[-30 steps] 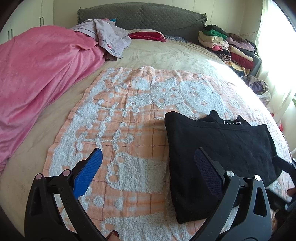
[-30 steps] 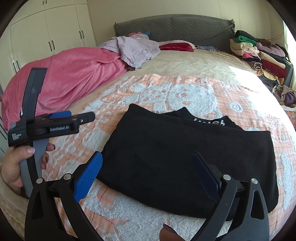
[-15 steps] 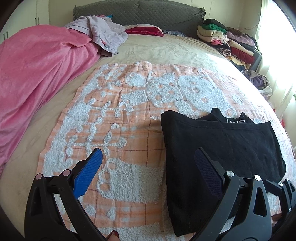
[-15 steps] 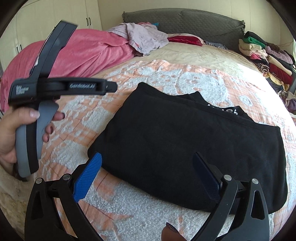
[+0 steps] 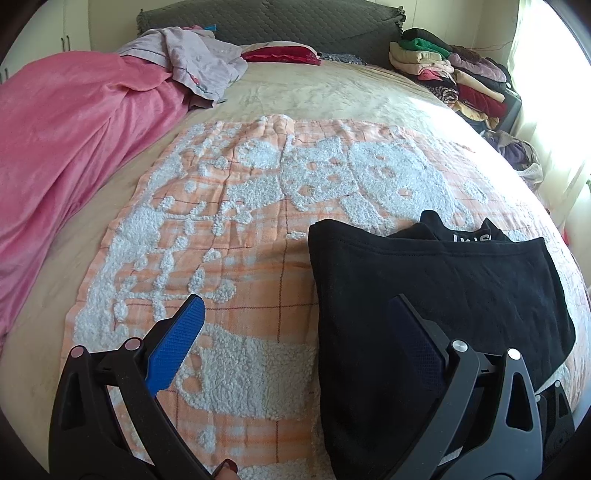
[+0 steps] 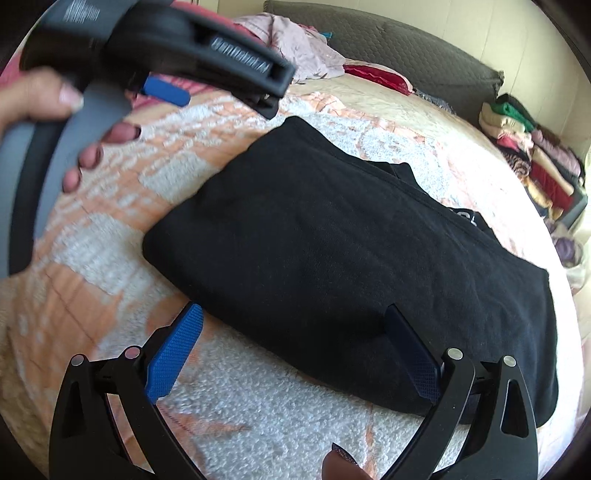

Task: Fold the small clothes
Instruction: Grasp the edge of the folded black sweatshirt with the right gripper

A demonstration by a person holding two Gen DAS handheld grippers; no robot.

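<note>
A folded black garment (image 5: 424, 295) (image 6: 351, 258) lies flat on the orange and white towel (image 5: 229, 258) (image 6: 110, 229) spread over the bed. White lettering shows at its far edge. My left gripper (image 5: 295, 314) hangs open above the towel, its right finger over the garment's left edge, holding nothing. My right gripper (image 6: 293, 317) is open too, hovering over the garment's near edge. In the right wrist view the left gripper's body (image 6: 166, 48) fills the upper left, held by a hand (image 6: 48, 96).
A pink blanket (image 5: 66, 140) covers the bed's left side, with a lilac garment (image 5: 192, 62) heaped near the grey headboard (image 5: 273, 22). A stack of folded clothes (image 5: 454, 77) (image 6: 535, 158) stands at the far right. A red pillow (image 5: 280, 53) lies by the headboard.
Both grippers stayed open. The right gripper swung left and tilted, so the left gripper and hand now loom large at its upper left. The left gripper lifted slightly.
</note>
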